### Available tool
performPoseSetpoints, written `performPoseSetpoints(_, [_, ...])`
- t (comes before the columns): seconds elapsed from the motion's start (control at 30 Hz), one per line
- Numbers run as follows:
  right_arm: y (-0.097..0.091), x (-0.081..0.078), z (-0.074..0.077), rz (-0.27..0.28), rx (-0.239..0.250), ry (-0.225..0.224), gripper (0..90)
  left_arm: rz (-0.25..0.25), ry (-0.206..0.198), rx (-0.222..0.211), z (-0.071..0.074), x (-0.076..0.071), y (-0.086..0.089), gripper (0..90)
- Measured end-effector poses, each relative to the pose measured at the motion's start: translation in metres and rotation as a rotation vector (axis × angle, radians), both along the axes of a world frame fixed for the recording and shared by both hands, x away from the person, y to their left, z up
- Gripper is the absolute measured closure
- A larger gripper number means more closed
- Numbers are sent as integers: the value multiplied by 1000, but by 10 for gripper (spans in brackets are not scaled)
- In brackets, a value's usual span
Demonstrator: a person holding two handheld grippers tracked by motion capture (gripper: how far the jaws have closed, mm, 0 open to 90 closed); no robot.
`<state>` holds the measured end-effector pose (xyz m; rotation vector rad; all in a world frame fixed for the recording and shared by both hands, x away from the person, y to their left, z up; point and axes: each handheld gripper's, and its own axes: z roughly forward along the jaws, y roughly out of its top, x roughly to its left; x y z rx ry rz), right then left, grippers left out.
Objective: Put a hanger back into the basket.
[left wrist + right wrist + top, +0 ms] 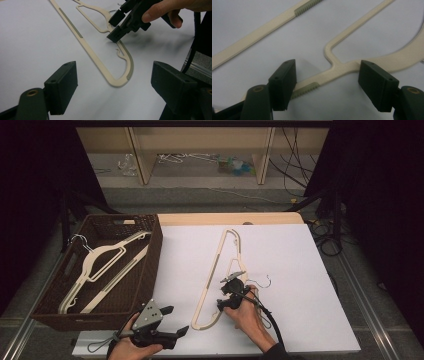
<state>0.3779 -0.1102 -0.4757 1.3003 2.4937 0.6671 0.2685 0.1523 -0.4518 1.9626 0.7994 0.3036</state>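
Right claw [231, 292] low over cream hanger [216, 270], jaws astride its arm.

Cream hanger [216, 270], flat – white sheet, mid-table

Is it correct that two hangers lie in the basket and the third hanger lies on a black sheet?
Not quite: the high view shows the sheet is white, not black. Two hangers do lie in the basket, and the third hanger lies on the sheet.

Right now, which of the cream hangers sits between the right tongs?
The hanger lying flat on the white table sheet, its arm between the open right tongs. The other hangers lie in the brown basket.
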Motion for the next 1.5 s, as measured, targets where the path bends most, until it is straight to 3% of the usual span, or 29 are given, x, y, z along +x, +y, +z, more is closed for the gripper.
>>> performPoseSetpoints(0.07, [-6,3,2,45,-20,11,376,-8,-1,0,1,0,0,211])
performPoseSetpoints(0.23, [-12,5,6,69,-43,52,419,-15,1,2,1,-1,-1,212])
performPoseSetpoints(0.4, [-20,6,10,103,-60,90,531,-15,2,2,1,-1,0,213])
performPoseSetpoints(0.53, [-29,8,12,109,-66,107,620,-19,0,4,1,-1,-1,213])
performPoseSetpoints(0.6, [-34,9,13,97,-44,129,647,-21,0,4,1,-1,-1,213])
performPoseSetpoints(0.7, [-39,9,12,67,-17,139,652,-23,0,3,0,-1,-1,213])
performPoseSetpoints(0.73, [-38,7,11,52,-11,120,626,-23,0,5,0,-1,-2,213])
performPoseSetpoints(0.77, [-37,6,11,44,-6,129,570,-19,5,2,0,-1,-2,213])
performPoseSetpoints(0.97, [-33,2,12,45,-32,143,555,-24,1,-1,1,-1,-2,217])
performPoseSetpoints(1.13, [-31,-3,13,62,-83,153,554,-28,7,-6,1,-1,-1,218])
performPoseSetpoints(1.5, [-40,-2,14,134,-73,162,655,-31,7,-5,1,-1,-1,219])
